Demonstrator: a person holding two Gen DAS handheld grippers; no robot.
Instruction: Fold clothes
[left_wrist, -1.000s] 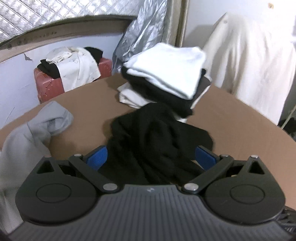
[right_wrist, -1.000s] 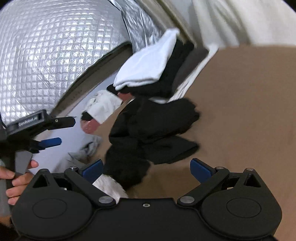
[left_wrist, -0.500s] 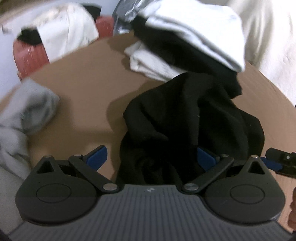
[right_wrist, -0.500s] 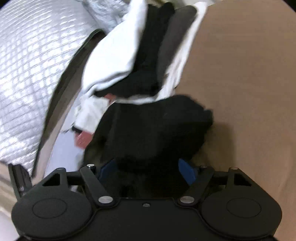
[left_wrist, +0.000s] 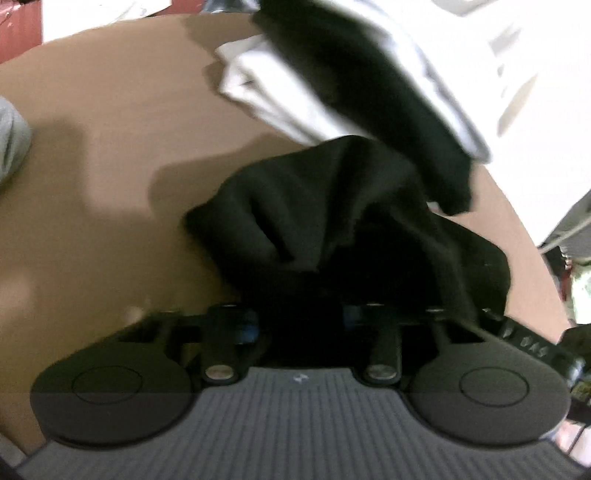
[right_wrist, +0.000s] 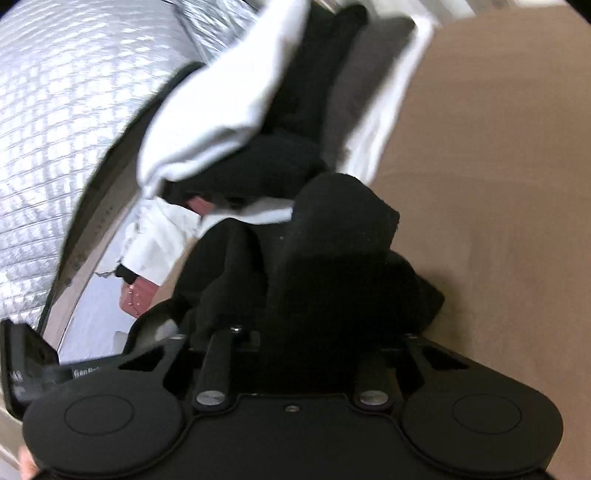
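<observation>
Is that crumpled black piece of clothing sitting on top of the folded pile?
No, the black garment lies bunched on the brown table in front of the folded pile, not on top of it.

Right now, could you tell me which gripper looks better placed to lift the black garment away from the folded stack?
Probably the right gripper: it is shut on the black garment beside bare table. The left gripper also grips it, nearer the table's edge.

Black garment on a plain brown table; behind it a stack layered white, black and grey. Grey cloth at the table's left edge; red-pink case under white cloth; silver quilted sheet in a diamond pattern. Grippers black, finger pads blue.
</observation>
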